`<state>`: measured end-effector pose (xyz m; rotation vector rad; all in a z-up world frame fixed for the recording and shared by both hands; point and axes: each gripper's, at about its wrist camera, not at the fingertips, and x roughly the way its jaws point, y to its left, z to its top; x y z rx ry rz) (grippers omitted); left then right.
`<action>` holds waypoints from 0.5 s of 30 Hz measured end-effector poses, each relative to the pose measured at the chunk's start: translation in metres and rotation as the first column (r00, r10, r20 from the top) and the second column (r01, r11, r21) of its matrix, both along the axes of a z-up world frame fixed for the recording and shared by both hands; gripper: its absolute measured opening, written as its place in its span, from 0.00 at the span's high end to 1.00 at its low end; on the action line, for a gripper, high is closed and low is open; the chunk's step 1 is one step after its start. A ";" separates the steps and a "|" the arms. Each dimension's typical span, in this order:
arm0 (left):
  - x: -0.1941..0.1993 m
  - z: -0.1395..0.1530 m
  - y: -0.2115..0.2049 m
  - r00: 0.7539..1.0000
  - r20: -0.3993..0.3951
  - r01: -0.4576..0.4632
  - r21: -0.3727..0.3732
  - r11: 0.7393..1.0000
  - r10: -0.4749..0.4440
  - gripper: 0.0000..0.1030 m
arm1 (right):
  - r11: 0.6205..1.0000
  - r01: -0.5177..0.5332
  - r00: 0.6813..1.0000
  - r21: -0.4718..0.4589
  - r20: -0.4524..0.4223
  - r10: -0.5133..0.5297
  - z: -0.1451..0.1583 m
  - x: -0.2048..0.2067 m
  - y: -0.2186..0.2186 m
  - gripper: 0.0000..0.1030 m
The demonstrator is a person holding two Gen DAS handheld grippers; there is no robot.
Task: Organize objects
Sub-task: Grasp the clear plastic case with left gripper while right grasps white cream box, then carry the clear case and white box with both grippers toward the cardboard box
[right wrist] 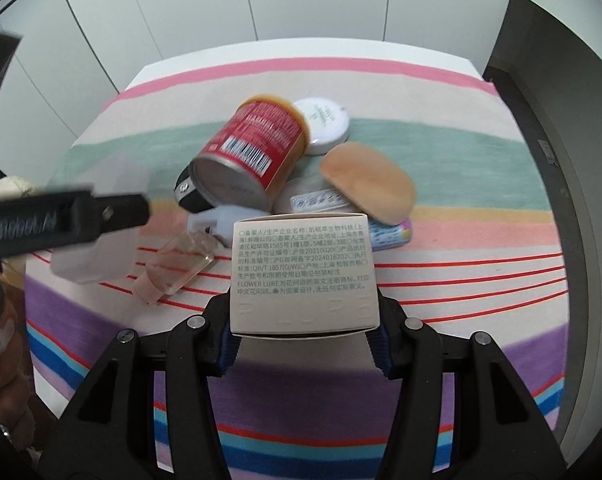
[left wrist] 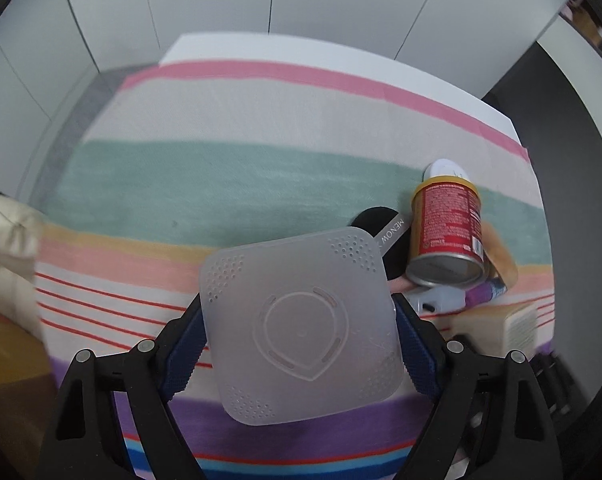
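White-panelled room, striped cloth on a table.
Behind the table (right wrist: 467, 65), pale wall panels (right wrist: 313, 0) split by thin vertical seams. Over the tabletop, a striped cloth (left wrist: 221, 184) banded in pink, cream, green, peach, purple and blue with thin red lines. At right, a dark grey panel (right wrist: 541, 80). Soft, even light.

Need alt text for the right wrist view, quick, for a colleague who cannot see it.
The right tool grips a beige printed box over a striped cloth. Beyond it lies a pile: a red can on its side, a white jar, a tan puff and a clear bottle. The left tool's black arm enters from the left, blurred.
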<state>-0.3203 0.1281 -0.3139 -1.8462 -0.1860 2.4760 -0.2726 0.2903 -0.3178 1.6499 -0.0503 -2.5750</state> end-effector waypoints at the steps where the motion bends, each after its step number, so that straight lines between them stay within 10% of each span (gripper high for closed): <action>1: 0.004 0.005 -0.002 1.000 -0.011 0.012 -0.012 1.000 -0.012 0.16 | 1.000 0.004 1.000 0.000 -0.003 -0.004 0.005 -0.001 0.002 0.47; 15: 0.035 0.123 -0.008 0.982 -0.169 0.061 -0.124 0.990 -0.082 0.16 | 0.999 0.011 0.996 0.033 -0.088 -0.008 0.116 0.008 0.004 0.47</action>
